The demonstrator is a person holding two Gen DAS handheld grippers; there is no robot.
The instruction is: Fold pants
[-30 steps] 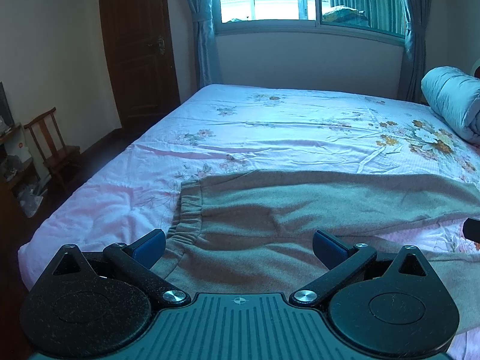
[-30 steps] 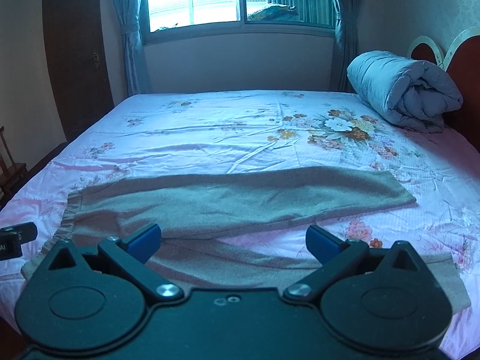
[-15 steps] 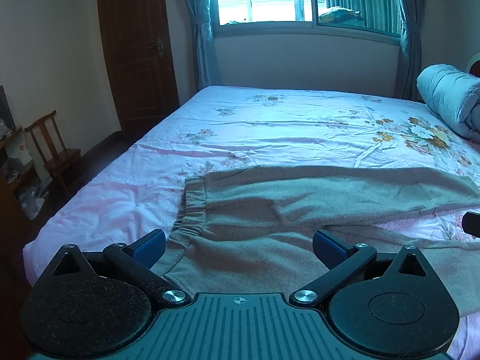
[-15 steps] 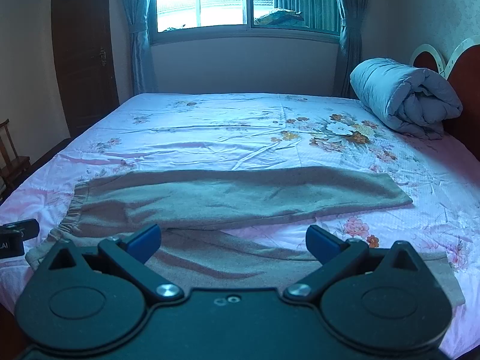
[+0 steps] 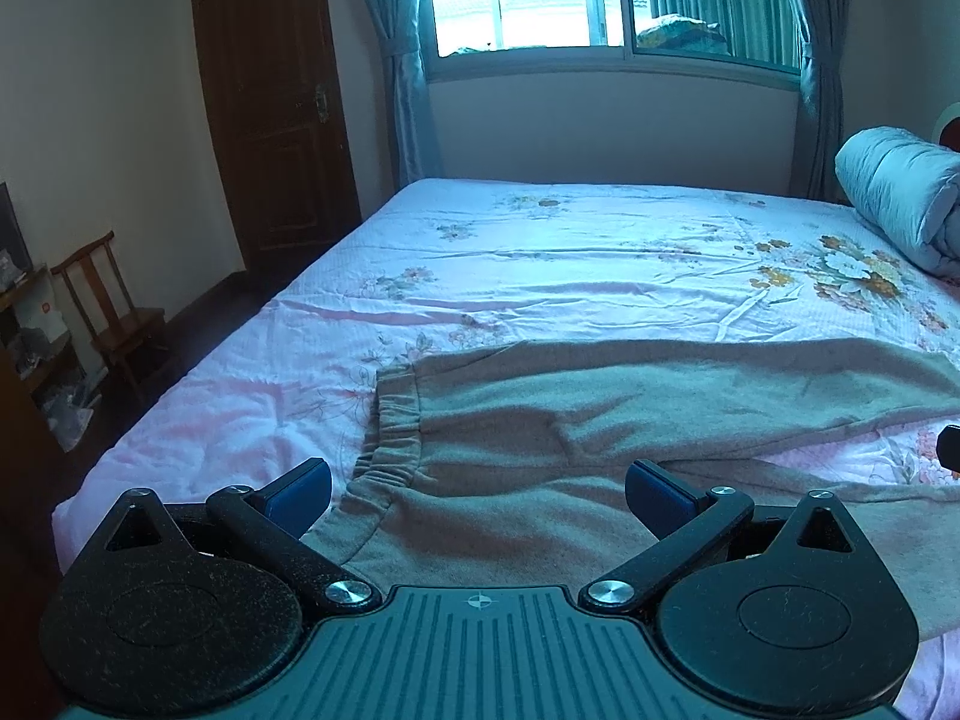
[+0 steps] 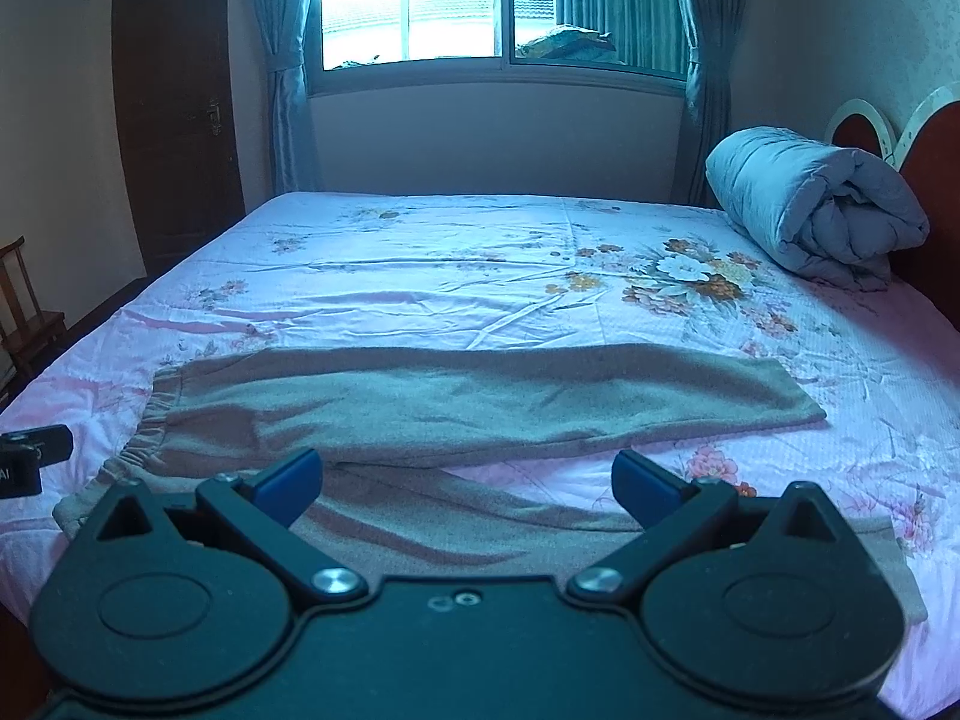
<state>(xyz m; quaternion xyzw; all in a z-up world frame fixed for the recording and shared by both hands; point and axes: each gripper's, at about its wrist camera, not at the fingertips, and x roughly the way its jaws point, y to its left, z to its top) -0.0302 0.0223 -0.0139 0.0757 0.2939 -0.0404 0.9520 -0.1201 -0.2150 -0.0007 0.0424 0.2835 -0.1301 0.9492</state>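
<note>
On the near half of the bed (image 6: 420, 228), a pair of grey-brown pants (image 6: 480, 390) lies flat on the floral sheet, well apart from the rolled duvet (image 6: 810, 198) at the headboard. The long axis runs across the bed, parallel to its near edge: the gathered elastic waistband (image 5: 390, 420) points toward the side with the door, the leg ends (image 6: 798, 390) toward the headboard. The two legs diverge from the crotch into a narrow V, the far leg straight, the near leg lying close to the bed's edge. The left gripper (image 5: 477, 489) hovers above the waist end with jaws spread wide and nothing between them; the right gripper (image 6: 468, 483) hovers above the near leg, equally wide and empty. The fabric appears to be thick, soft knit: light, limp and not slippery, likely to drape and drag on the sheet rather than hold a crease. Judged best holds are the near corner of the waistband and the near leg's cuff, pinched through both layers, so the near leg can be carried over onto the far one.
</note>
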